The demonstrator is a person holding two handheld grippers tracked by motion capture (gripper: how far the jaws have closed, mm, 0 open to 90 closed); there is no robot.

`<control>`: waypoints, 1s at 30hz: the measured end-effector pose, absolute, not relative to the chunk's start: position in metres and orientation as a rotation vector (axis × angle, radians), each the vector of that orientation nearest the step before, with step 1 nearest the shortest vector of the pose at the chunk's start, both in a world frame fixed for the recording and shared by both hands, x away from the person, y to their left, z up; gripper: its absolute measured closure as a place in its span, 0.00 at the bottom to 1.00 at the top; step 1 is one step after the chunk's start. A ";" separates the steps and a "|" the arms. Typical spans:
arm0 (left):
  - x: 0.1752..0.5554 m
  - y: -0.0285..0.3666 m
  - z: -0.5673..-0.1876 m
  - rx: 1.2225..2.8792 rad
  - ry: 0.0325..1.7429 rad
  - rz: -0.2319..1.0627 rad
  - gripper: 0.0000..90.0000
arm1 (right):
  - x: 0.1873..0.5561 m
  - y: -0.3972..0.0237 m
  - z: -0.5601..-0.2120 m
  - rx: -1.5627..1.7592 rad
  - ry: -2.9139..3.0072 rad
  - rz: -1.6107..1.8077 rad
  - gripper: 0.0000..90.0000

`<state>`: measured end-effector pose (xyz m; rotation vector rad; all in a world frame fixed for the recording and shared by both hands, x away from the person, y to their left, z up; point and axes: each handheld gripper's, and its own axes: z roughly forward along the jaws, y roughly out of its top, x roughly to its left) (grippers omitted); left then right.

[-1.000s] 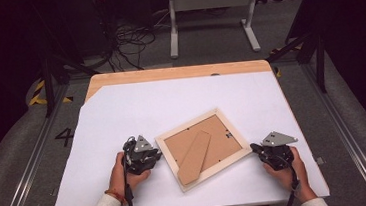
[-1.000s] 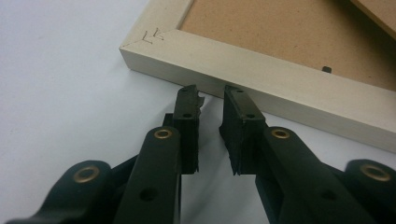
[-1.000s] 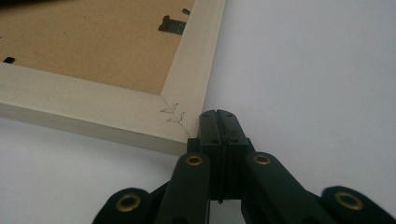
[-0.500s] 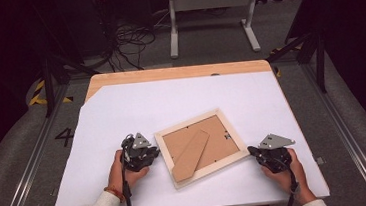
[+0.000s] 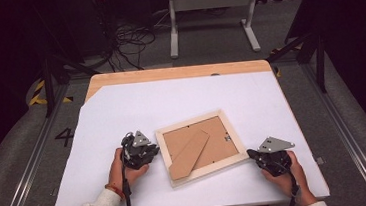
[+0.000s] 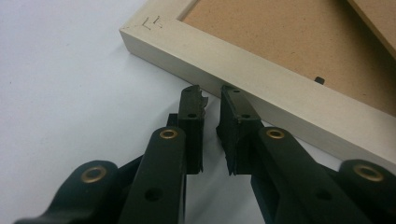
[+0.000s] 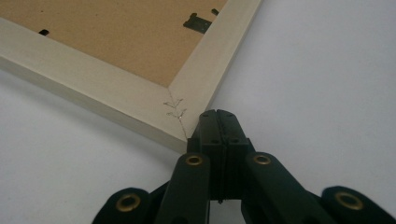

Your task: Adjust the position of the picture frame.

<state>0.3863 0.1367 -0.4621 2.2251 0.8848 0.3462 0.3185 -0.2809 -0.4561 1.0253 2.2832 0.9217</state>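
A pale wooden picture frame (image 5: 192,121) lies face down on the white table top, showing its brown backing board and folded stand leg (image 5: 189,154). My left gripper (image 5: 154,150) lies at the frame's left edge. In the left gripper view its jaws (image 6: 208,93) are nearly closed with only a narrow gap, holding nothing, and the tips touch the side of the frame (image 6: 261,79). My right gripper (image 5: 251,155) is at the frame's near right corner. Its jaws (image 7: 218,114) are shut and empty, with the tips against the mitred corner of the frame (image 7: 116,98).
The white sheet (image 5: 170,99) covers a wooden table whose bare far edge (image 5: 178,73) shows at the back. Beyond it are a dark floor, cables (image 5: 130,37) and a white metal stand (image 5: 210,10). Rails run along both sides of the table.
The frame has turned slightly clockwise and now lies less tilted. My right gripper has shifted a little toward the near edge with the corner. The left gripper has stayed put.
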 end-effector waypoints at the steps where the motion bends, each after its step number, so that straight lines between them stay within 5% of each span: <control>1: 0.387 0.137 -0.462 2.223 0.886 0.351 0.88 | 0.318 -0.281 -0.456 1.026 2.284 0.921 1.00; 30: 0.410 0.139 -0.465 2.181 0.931 0.421 0.86 | 0.301 -0.258 -0.458 0.952 2.321 0.919 1.00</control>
